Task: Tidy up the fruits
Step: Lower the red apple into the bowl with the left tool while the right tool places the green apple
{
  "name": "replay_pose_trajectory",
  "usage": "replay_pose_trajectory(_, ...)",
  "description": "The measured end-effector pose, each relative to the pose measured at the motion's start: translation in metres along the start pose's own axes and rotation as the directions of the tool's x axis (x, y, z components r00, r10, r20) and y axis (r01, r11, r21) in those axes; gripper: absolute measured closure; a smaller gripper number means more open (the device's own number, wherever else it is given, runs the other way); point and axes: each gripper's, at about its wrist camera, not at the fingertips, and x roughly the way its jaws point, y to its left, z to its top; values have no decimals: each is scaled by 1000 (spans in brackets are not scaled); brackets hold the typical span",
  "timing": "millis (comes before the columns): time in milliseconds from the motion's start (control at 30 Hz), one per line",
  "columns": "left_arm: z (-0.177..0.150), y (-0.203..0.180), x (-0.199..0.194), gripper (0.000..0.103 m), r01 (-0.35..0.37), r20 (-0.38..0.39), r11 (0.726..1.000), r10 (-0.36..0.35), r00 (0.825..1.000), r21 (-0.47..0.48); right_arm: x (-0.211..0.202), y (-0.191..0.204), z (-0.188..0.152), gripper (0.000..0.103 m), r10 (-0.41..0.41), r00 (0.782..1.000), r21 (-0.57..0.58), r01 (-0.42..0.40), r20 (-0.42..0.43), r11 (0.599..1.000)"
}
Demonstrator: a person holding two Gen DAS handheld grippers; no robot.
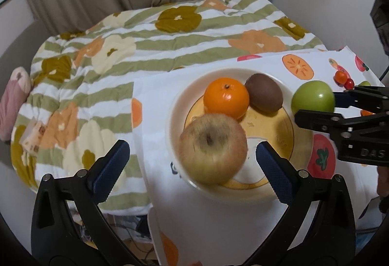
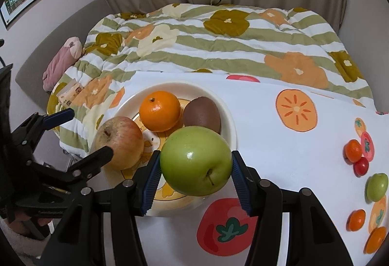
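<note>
My left gripper (image 1: 192,163) stands wide open around the reddish-yellow apple (image 1: 212,148), its blue pads clear of the fruit, which sits at the near left edge of the cream plate (image 1: 175,105). Farther back on the same plate, an orange (image 1: 226,98) and a brown kiwi (image 1: 263,92) sit side by side, kiwi on the right. My right gripper (image 2: 195,168) is clamped on a green apple (image 2: 195,160), held above the plate's near right rim, over a white fruit-printed cloth (image 2: 279,144).
</note>
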Motion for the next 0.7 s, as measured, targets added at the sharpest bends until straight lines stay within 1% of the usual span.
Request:
replay_pose_trajectory(267, -11, 11, 0, 0, -18, -35, 1000, 17, 999, -7, 29, 5, -2, 51, 18, 999, -4, -18, -37, 1000)
replay_pose_trajectory(400, -14, 15, 3, 0, -10, -45, 1000, 9, 999, -23, 31, 7, -3, 51, 9, 999, -11, -9, -42, 1000)
replay_pose_trajectory(533, -17, 17, 7, 0, -24, -59, 999, 22, 998, -26, 33, 11, -4, 51, -21, 999, -36, 19, -45, 999)
replay_pose_trajectory(600, -19, 18, 8, 0, -21, -64, 999, 19, 998, -30, 34, 11, -5, 50, -20, 999, -38, 18, -48, 999)
replay_pose_trajectory(633, -19, 18, 8, 0, -20, -66, 999, 18, 998, -30, 32, 11, -4, 40, -10, 999, -31, 9, -37, 999)
replay_pose_trajectory(667, -21, 18, 8, 0, -21, -68, 999, 19, 998, -29, 28, 10, -3, 24, 8, 1000, -22, -8, -19, 1000)
replay_pose_trajectory(700, -21, 18, 8, 0, -22, -69, 999, 20, 997, -27, 26, 9, -2, 14, 21, 1000, -15, -22, -5, 1000)
